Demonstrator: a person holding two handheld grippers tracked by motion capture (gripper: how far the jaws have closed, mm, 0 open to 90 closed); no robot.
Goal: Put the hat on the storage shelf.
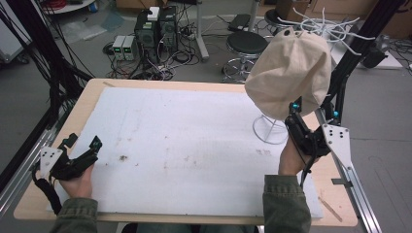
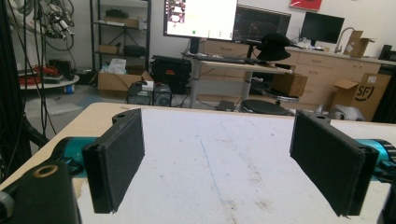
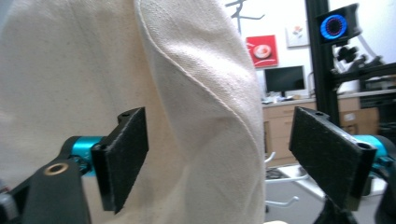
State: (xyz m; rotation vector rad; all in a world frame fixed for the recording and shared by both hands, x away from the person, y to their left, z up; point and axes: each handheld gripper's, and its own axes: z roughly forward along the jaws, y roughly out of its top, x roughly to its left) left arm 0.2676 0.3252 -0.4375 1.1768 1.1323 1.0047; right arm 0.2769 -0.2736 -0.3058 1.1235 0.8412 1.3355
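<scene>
At the bench's point(image 1: 145, 86) far right corner, a cream fabric hat point(image 1: 290, 73) sits draped over a white wire stand point(image 1: 270, 128), hanging well above the white foam mat point(image 1: 194, 145). Right gripper point(image 1: 297, 116) is raised to the hat's lower edge, held in the person's right hand point(image 1: 290, 160). In the right gripper view its jaws stand wide apart: the hat point(image 3: 140, 93) hangs between them, a fold of cloth close to the left pad, right pad clear of it with background showing in the gap. Pads not pressing the fabric, so no grip. Can't tell whether the left pad brushes the cloth.

Left gripper point(image 1: 82, 145) sits low at the near left edge of the bench in the left hand point(image 1: 77, 183), well apart from the hat. Left gripper view shows its jaws fully spread over bare mat point(image 2: 219, 158), nothing between them.
</scene>
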